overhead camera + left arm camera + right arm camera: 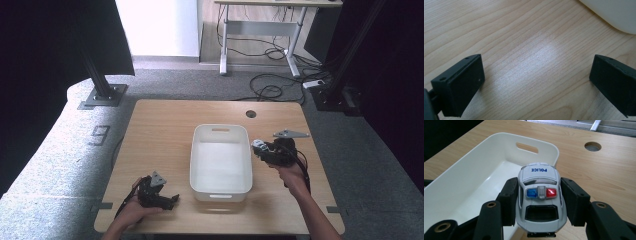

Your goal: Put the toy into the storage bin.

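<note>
Right tongs (539, 202) clamp a police car (539, 195) beside the empty white bin (474, 177); left tongs (536, 82) apart.

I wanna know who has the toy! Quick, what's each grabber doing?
Left gripper: open, holding nothing, above the table.
Right gripper: closed on the toy police car, beside the white bin.

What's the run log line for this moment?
right gripper: shut on toy police car, above white bin rim | left gripper: open, over table
</note>
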`<state>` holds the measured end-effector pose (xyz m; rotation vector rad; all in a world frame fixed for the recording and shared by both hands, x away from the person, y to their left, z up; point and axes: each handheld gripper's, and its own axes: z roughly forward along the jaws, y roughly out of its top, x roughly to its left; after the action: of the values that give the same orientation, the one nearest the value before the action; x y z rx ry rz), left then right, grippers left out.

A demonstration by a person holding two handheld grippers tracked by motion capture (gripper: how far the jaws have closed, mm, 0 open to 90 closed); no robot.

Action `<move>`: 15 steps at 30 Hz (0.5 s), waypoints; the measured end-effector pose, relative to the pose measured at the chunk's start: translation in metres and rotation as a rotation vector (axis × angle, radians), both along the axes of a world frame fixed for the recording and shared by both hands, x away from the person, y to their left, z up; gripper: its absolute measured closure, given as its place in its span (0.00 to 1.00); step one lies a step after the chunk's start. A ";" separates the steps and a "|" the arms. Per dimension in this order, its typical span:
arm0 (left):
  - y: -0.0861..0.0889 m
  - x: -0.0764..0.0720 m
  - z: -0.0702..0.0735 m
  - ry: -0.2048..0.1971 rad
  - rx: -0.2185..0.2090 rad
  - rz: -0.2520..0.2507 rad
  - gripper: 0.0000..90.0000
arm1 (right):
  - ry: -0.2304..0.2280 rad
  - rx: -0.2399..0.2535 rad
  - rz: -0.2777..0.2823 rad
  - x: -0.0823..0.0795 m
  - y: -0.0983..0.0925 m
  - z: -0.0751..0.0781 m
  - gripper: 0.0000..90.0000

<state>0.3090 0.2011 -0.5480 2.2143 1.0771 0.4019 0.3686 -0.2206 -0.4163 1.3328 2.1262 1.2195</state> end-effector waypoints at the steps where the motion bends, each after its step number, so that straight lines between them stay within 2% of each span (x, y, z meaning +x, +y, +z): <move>1: 0.000 0.000 0.000 0.000 0.000 0.000 0.00 | 0.000 0.000 0.003 0.001 0.002 0.000 0.56; 8: 0.000 0.000 0.000 0.000 0.001 0.000 0.00 | -0.002 -0.012 0.026 0.004 0.019 0.004 0.56; 15: 0.000 0.000 0.000 0.000 0.001 0.000 0.00 | 0.008 -0.016 0.034 0.008 0.028 0.005 0.56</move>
<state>0.3089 0.2010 -0.5480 2.2149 1.0778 0.4021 0.3771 -0.1928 -0.4117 1.3014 2.1682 1.2100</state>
